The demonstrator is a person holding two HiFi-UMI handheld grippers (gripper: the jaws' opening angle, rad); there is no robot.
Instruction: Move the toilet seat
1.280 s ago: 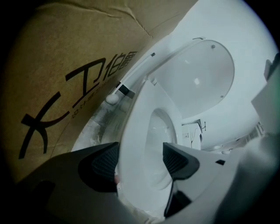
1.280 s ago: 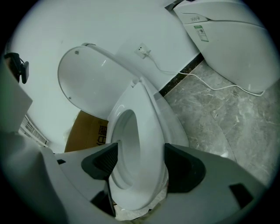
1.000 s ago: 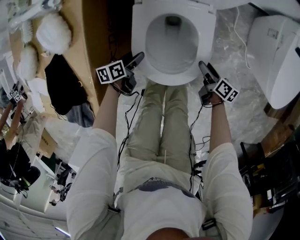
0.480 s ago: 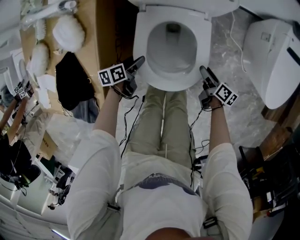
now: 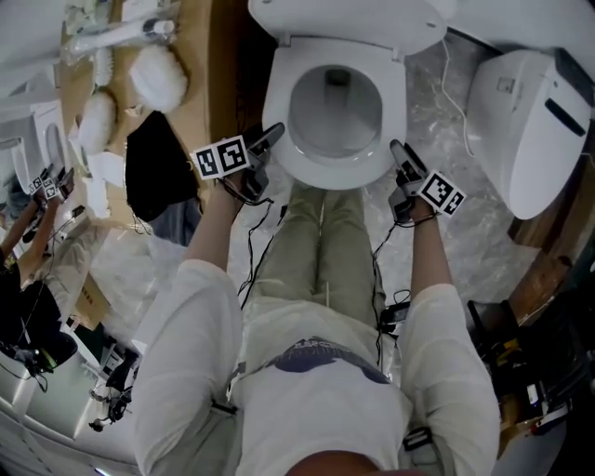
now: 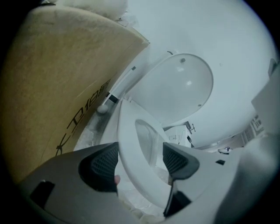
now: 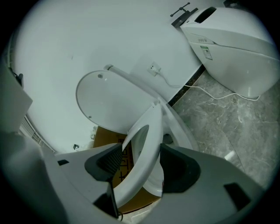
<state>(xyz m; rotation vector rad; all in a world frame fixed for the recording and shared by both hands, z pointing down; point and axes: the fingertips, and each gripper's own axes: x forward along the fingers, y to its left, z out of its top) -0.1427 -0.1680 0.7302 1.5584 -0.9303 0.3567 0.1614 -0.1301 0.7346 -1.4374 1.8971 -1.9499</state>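
Observation:
The white toilet seat [image 5: 330, 177] lies over the bowl, and its lid [image 5: 344, 23] stands raised behind. My left gripper [image 5: 274, 133] is at the seat's front left and my right gripper [image 5: 398, 149] at its front right. In the left gripper view the seat's rim [image 6: 131, 148] runs between the two pads of the left gripper [image 6: 140, 162], which is shut on it. In the right gripper view the seat [image 7: 146, 148] is tilted up off the bowl [image 7: 179, 127]. The right gripper [image 7: 140, 162] has just been closing its jaws and is shut on the rim.
A cardboard box [image 6: 57, 78] stands close on the toilet's left, with a black bag [image 5: 158, 177] and white fluffy brushes [image 5: 158, 74] on it. A second white toilet [image 5: 521, 121] lies at the right on the marble floor. A white cable [image 7: 210, 94] runs along the wall. The person's legs [image 5: 325, 242] are in front of the bowl.
Both grippers have risen with the seat's front rim between their jaws, and the seat's front edge has lifted off the bowl. The right jaws have closed a little.

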